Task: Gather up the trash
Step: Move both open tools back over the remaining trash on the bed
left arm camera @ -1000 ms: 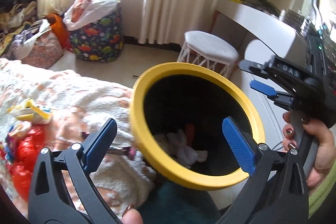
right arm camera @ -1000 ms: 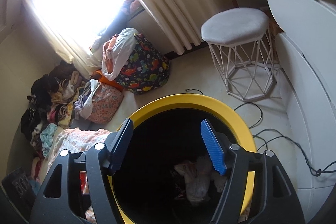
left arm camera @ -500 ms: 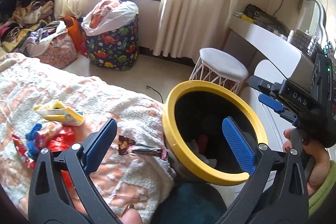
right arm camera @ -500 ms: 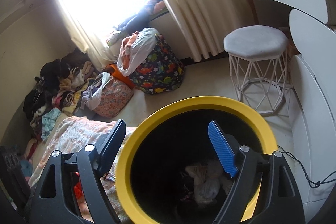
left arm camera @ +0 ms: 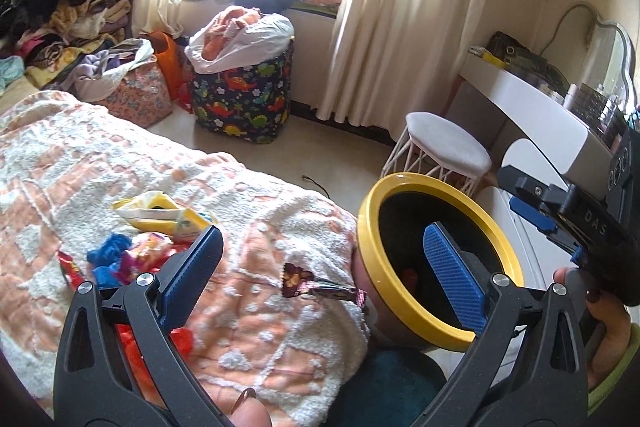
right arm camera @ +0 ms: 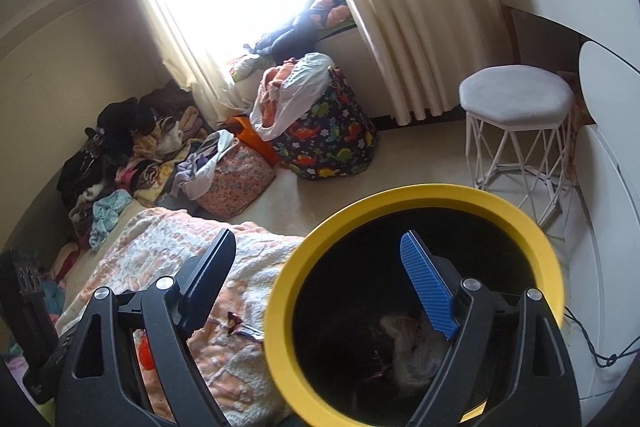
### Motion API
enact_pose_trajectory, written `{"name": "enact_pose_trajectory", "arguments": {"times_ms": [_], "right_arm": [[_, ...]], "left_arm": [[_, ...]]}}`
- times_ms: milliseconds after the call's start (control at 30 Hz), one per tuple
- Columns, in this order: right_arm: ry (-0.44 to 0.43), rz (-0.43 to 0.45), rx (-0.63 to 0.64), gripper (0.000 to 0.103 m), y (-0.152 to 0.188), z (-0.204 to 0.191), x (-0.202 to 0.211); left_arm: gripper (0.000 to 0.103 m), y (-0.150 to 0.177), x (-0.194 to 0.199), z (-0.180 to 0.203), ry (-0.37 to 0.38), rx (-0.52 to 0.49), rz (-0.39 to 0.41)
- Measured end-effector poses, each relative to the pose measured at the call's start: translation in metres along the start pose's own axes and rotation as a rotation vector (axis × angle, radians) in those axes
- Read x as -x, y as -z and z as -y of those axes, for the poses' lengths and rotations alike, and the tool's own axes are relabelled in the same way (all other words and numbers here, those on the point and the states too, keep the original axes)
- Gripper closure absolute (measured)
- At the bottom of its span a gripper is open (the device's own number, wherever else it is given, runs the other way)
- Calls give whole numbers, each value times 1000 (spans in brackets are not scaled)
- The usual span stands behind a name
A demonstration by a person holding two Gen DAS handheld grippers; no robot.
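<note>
A black bin with a yellow rim (left arm camera: 436, 327) stands at the bed's right edge; crumpled paper (right arm camera: 412, 343) lies inside. On the peach-and-white bedspread (left arm camera: 100, 155) lie a brown wrapper (left arm camera: 316, 283) near the bin, a yellow packet (left arm camera: 160, 213) and a heap of blue and red wrappers (left arm camera: 116, 259). My left gripper (left arm camera: 320, 275) is open over the bedspread and bin edge, holding nothing. My right gripper (right arm camera: 320, 283) hovers above the bin's left rim (right arm camera: 420, 195) with its jaws opening and nothing gripped. It also shows at the right of the left wrist view, in a hand (left arm camera: 600, 311).
A dinosaur-print hamper (left arm camera: 240, 99) and a floral bag (left arm camera: 136, 95) stand by the curtained window. A white stool (left arm camera: 444, 147) and a white desk (left arm camera: 540, 107) are right of the bin. Clothes are piled at the far left (left arm camera: 60, 19). A cable (right arm camera: 600, 351) trails on the floor.
Both grippers have drawn back and up from the bin mouth. The bin now looks smaller, and the bed with its trash has come into view. The right jaws have spread wider.
</note>
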State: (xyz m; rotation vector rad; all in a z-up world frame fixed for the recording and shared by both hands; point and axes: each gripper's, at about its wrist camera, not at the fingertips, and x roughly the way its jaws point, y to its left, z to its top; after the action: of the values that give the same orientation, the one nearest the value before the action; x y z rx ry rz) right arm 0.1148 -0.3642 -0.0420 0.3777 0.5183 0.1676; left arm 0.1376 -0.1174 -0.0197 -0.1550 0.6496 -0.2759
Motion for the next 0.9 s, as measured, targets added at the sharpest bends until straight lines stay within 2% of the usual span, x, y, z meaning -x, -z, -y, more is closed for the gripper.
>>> {"name": "enact_pose_trajectory", "arguments": {"times_ms": [467, 900], "right_arm": [[-55, -6, 92, 19, 8, -42, 0], [-124, -82, 187, 19, 36, -88, -10]], "left_arm": [[10, -6, 16, -31, -30, 55, 34], [10, -5, 25, -68, -71, 120, 49]]}}
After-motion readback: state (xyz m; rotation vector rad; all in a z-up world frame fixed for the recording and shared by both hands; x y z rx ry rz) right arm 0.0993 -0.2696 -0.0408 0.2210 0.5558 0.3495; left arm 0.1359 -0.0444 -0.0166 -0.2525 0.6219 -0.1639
